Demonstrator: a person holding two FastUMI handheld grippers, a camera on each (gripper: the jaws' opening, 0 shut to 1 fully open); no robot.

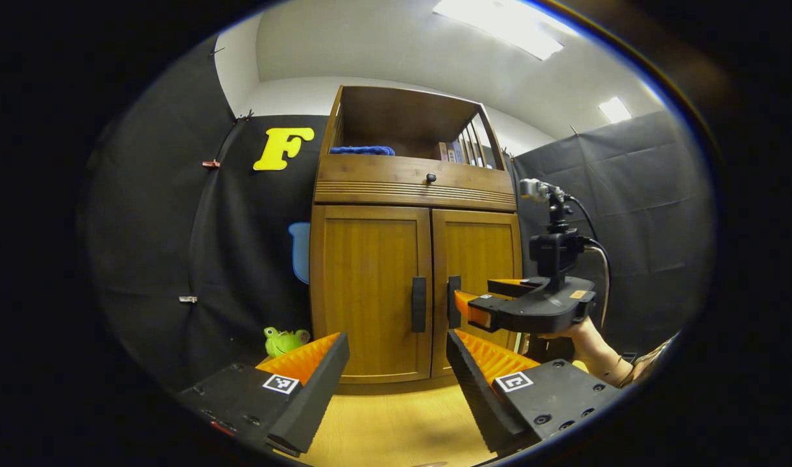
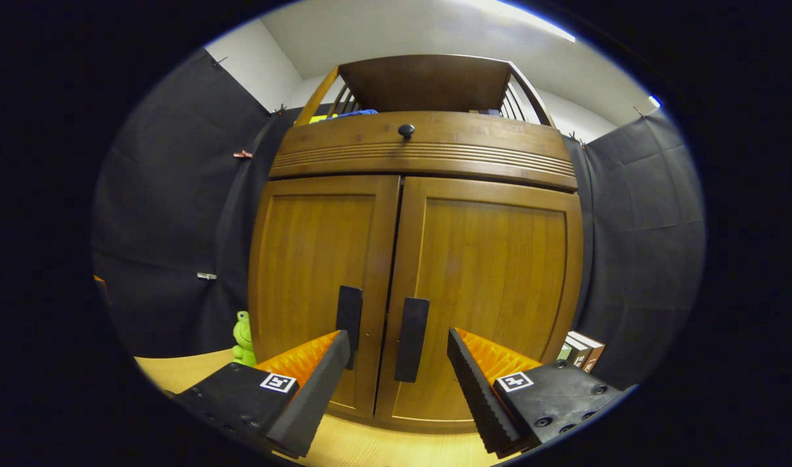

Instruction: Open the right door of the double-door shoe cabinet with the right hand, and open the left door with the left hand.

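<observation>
Closing in on the right door handle (image 2: 412, 338) of the shoe cabinet (image 2: 421, 285) with the right tool (image 2: 399, 383) gaping wide; centring the handle between both fingers before squeezing; keeping the left tool (image 1: 396, 383), also spread open, back from the cabinet.

bright ceiling lights (image 1: 499, 29) glare overhead; sharp centre, fisheye-warped edges.
</observation>
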